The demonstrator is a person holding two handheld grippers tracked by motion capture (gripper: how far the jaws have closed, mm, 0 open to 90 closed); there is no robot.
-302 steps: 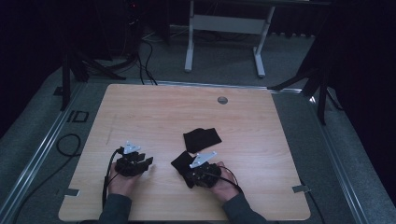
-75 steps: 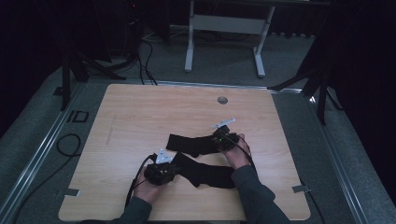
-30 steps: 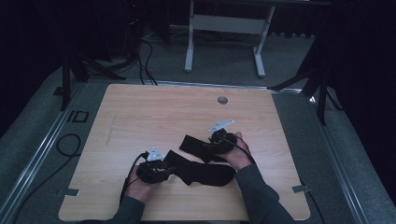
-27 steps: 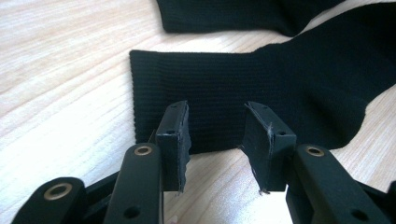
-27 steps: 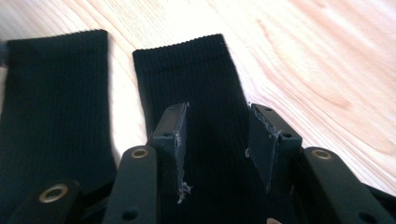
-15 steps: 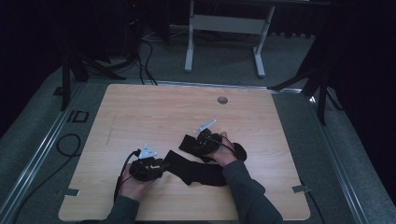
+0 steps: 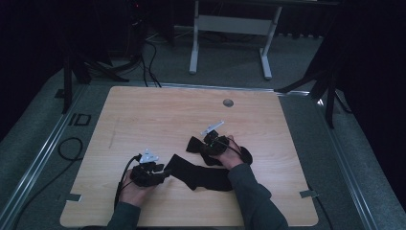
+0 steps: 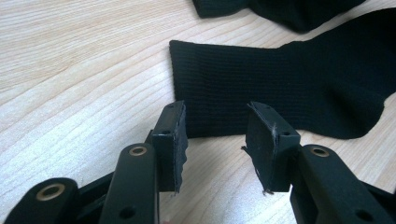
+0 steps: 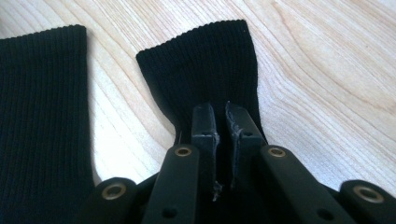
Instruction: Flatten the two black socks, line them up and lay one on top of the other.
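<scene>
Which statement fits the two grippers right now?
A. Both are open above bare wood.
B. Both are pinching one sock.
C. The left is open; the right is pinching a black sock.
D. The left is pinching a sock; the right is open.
C: the left gripper stands open, nothing between its pads, before one black sock, while the right gripper is shut on the other sock.

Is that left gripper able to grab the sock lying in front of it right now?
Probably yes: the left gripper is open, the flat sock's cuff lies just beyond its pads, with bare table around.
</scene>
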